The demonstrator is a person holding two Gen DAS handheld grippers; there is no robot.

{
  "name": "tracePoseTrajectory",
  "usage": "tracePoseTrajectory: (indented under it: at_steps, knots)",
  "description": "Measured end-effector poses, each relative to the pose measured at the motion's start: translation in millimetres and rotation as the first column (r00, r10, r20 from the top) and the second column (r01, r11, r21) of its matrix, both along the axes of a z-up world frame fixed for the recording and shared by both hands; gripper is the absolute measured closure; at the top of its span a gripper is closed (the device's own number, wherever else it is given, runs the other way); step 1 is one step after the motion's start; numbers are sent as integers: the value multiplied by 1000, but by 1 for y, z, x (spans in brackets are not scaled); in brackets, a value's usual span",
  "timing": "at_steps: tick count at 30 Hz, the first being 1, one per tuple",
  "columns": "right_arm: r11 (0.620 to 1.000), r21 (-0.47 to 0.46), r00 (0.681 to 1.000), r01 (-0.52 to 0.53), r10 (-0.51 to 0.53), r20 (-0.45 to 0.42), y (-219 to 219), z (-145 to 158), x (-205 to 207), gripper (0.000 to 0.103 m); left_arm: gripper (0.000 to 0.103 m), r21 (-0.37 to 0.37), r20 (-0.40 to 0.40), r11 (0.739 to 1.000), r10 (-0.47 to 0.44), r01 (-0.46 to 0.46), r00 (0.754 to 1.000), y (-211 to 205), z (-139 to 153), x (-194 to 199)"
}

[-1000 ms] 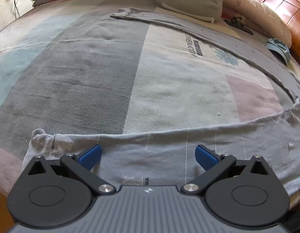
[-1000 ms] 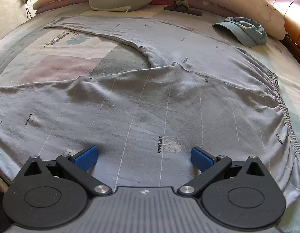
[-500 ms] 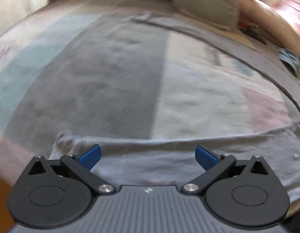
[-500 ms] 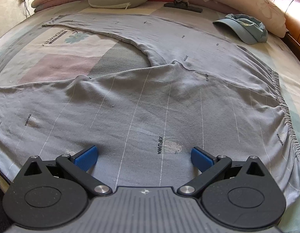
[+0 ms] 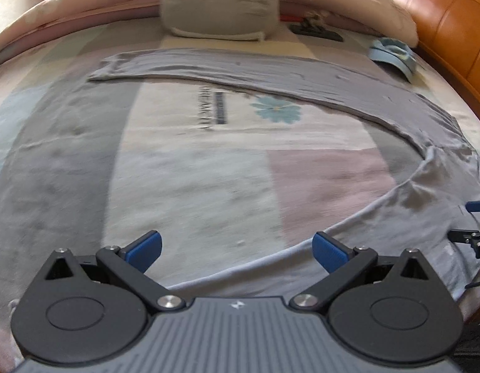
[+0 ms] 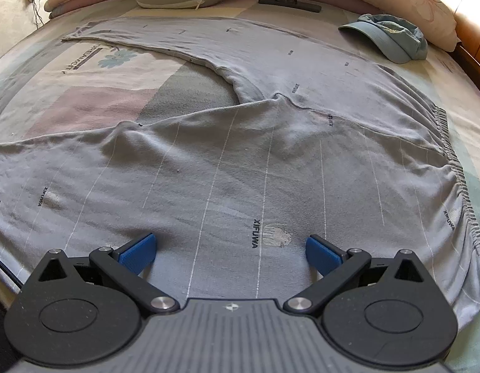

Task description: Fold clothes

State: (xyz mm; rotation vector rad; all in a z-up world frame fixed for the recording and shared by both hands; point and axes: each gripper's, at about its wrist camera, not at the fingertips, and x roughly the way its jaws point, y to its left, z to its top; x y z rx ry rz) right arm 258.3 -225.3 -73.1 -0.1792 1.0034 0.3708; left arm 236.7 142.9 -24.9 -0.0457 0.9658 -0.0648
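Now | both fingers apart | trousers [image 6: 240, 168] under right gripper [image 6: 230, 250], beside left gripper [image 5: 237, 250]

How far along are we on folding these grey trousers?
Barely started. Done: the grey trousers lie spread flat on the bed, legs apart, no fold visible. In hand: nothing; the left gripper and right gripper are both open above the near leg. Left: every fold.

The left wrist view is motion-blurred, and the grey trousers [image 5: 411, 211] run off its right edge.
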Motion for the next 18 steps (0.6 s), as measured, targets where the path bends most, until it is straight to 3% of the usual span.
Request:
tracePoseTrajectory:
  at_steps: [6, 13, 18]
  knots:
    - [1000, 14, 1000, -21, 21, 5, -3, -1, 1, 0, 1, -30, -12, 998, -47, 47, 999, -37, 2, 16]
    - [998, 54, 999, -45, 45, 17, -27, 16, 1, 0, 1, -2, -19, 994, -112, 111, 994, -82, 8, 35]
    - [997, 32, 994, 67, -69, 85, -76, 26, 9, 0, 1, 6, -8, 987, -160, 160, 987, -113, 15, 53]
